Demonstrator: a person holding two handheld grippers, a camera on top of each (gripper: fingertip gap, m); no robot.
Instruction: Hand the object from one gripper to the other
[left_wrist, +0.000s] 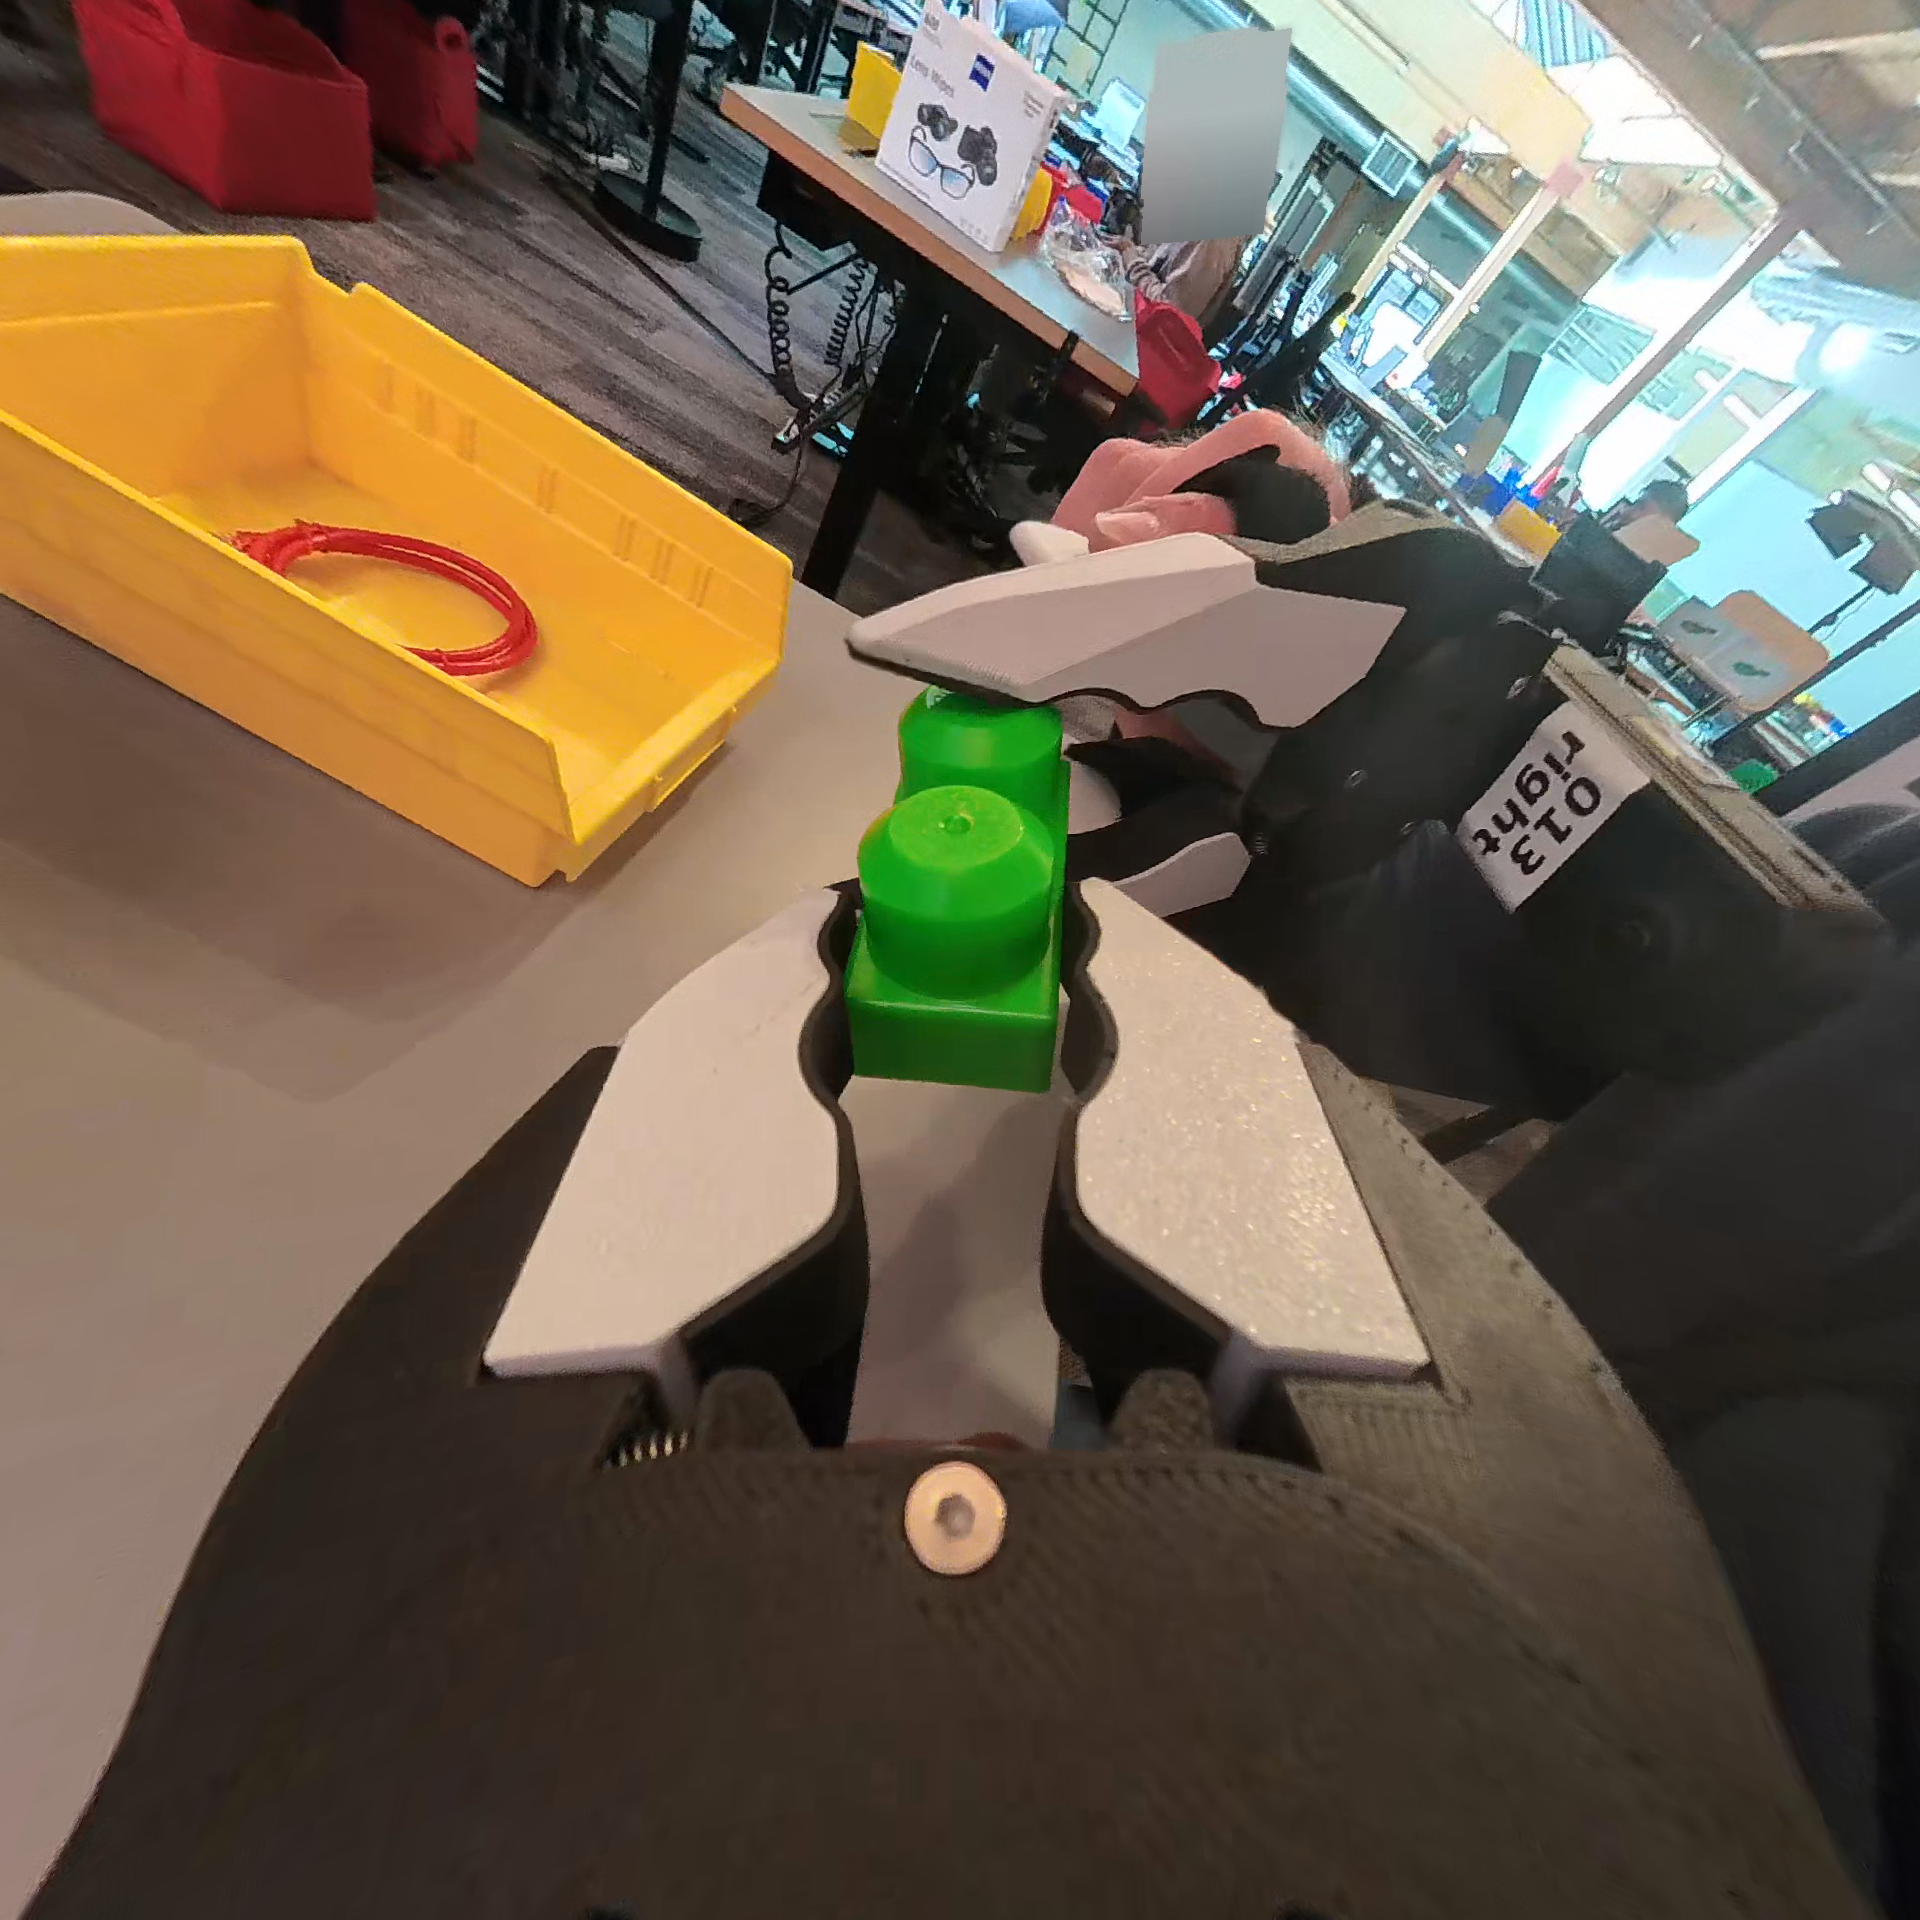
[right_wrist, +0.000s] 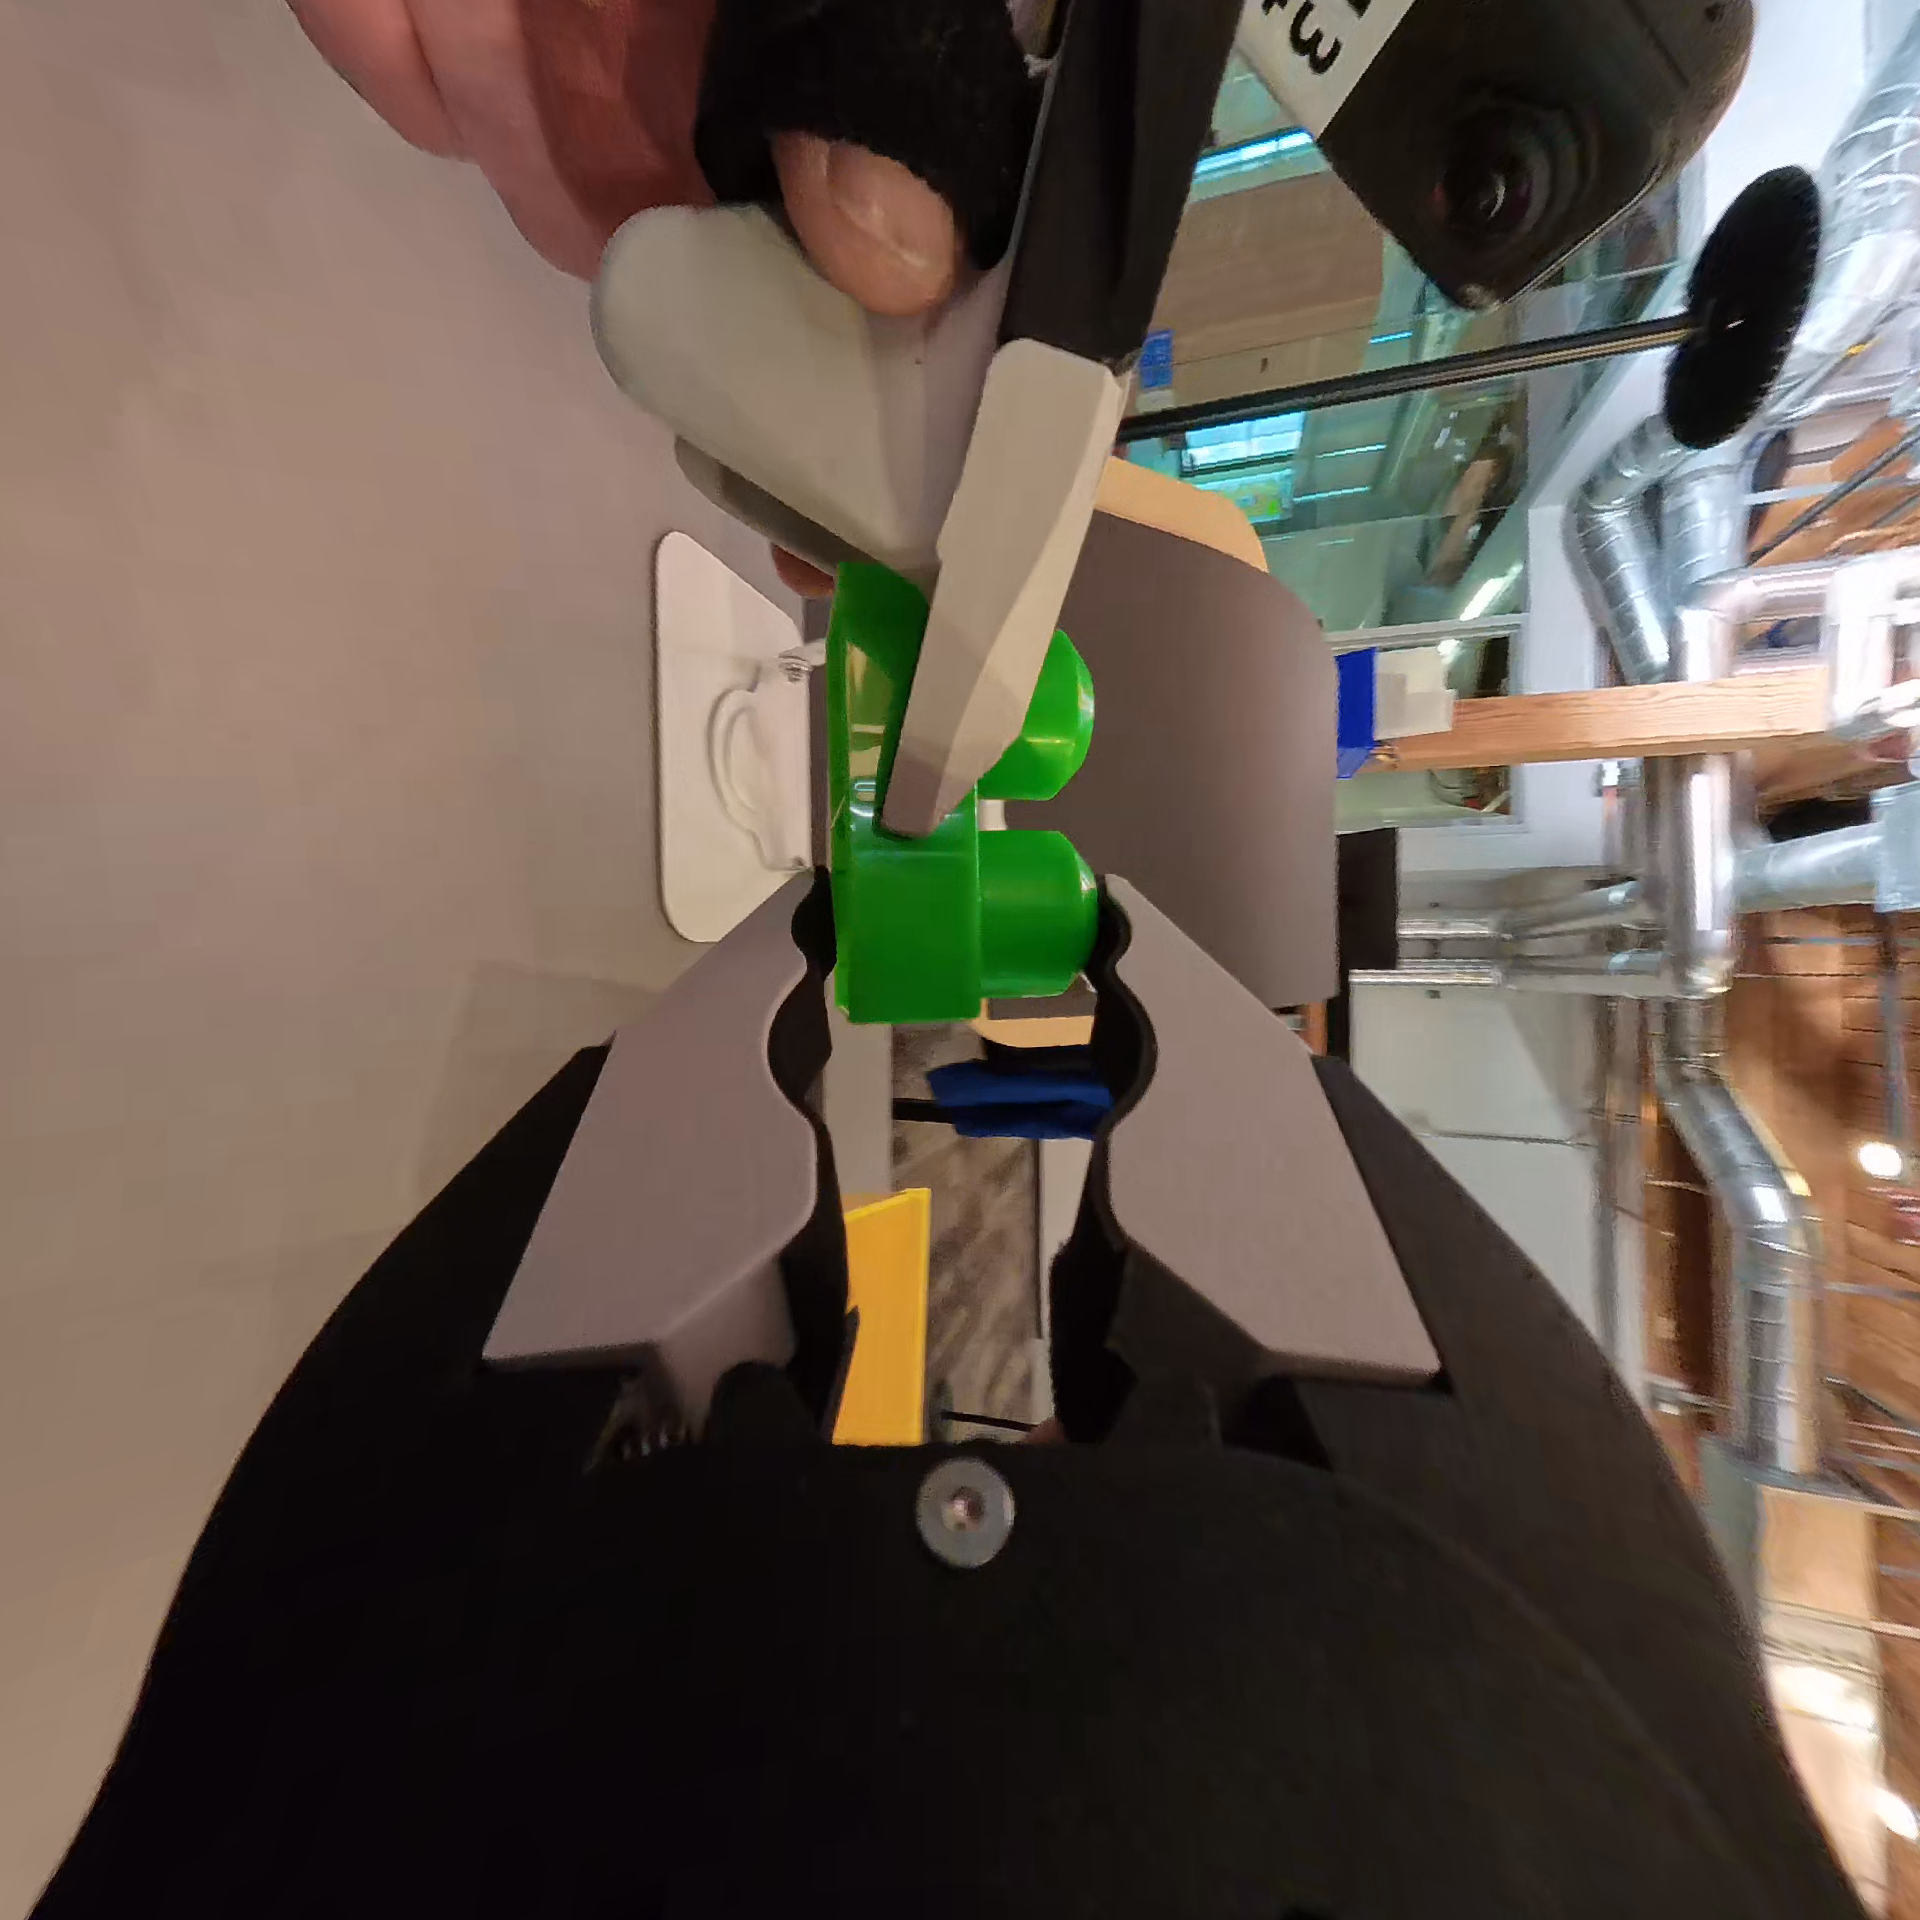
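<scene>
Over on the left you've got the yellow bin (left_wrist: 416, 582) sitting on the grey table (left_wrist: 208, 1039) with a loop of red cord (left_wrist: 416, 592) lying in it, well apart from the action, so nothing's crowding you there. Moving in, your left gripper (left_wrist: 956, 977) is pinching the green two-stud block (left_wrist: 961, 935) across the sides of its base at the near end, with the fingers narrowed right down onto it, and the block is hanging in the air above the table rather than resting on anything. Then to the right, your right gripper (right_wrist: 961, 935) is coming at it rotated a quarter turn: in its own wrist view one finger is sitting against the underside of the base and the other against the top of a stud, closed to about the block's height, and it looks like it's touching on both sides, so I'd say both tongs are gripping right now. The block looks like hard, glossy plastic, so light and stiff, but probably a bit slick. I'm guessing the rounded stud top is the sketchy contact, since the pad could roll off it. If you can, I'd be squeezing firmly there before you're loosening the left, and keeping the block level while you're doing it.
</scene>
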